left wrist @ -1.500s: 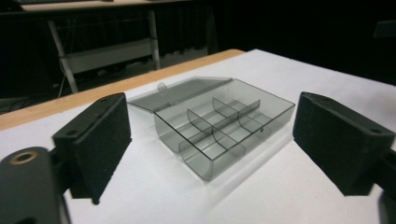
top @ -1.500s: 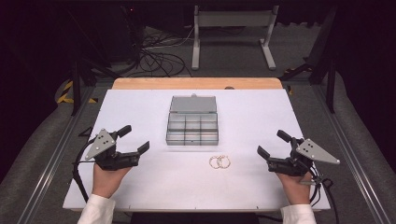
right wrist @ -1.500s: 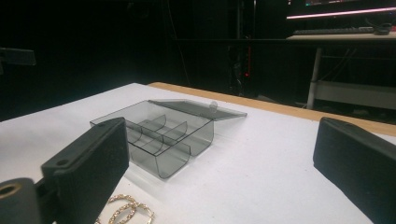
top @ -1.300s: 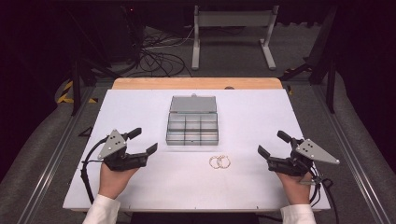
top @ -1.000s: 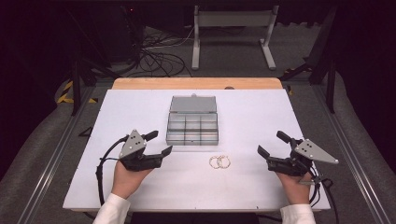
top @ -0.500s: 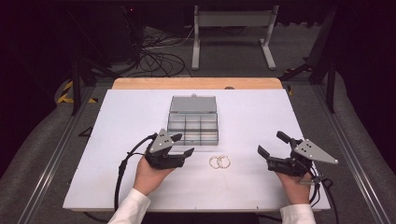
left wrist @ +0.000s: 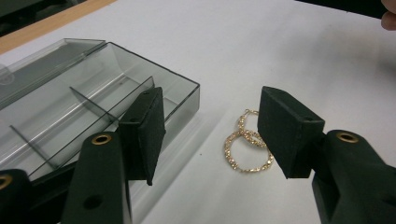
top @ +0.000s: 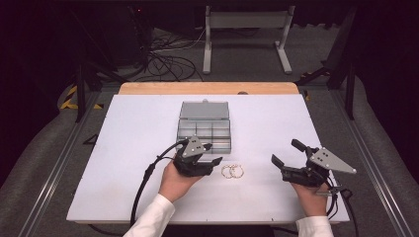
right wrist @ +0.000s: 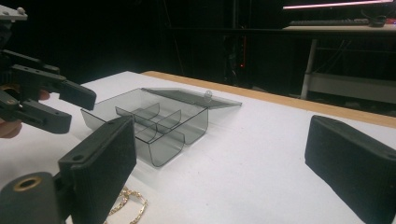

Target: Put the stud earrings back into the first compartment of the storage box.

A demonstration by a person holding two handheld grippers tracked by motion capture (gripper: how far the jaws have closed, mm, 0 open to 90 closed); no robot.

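Two gold hoop earrings (top: 232,171) lie overlapped on the white table (top: 128,148), just in front of a clear grey compartment box (top: 204,129) whose lid is laid back. My left gripper (top: 213,153) sits just left of the earrings, its tips pointing at them. In the left gripper view the earrings (left wrist: 247,147) rest on the table just beyond the left gripper (left wrist: 215,133). Its jaws have just been closing; they stand apart with nothing between them. The box (left wrist: 184,105) is close on that gripper's left. My right gripper (top: 284,151) rests open to the right of the earrings.
The box (right wrist: 159,123) has empty compartments. A wooden strip (top: 207,88) runs along the table's far edge. Cables and a metal stand (top: 244,29) are on the floor beyond. Both cables trail off the near edge.
My left hand has slid right across the table, from the left side up to the earrings, and its jaws have narrowed. The right hand has stayed put.
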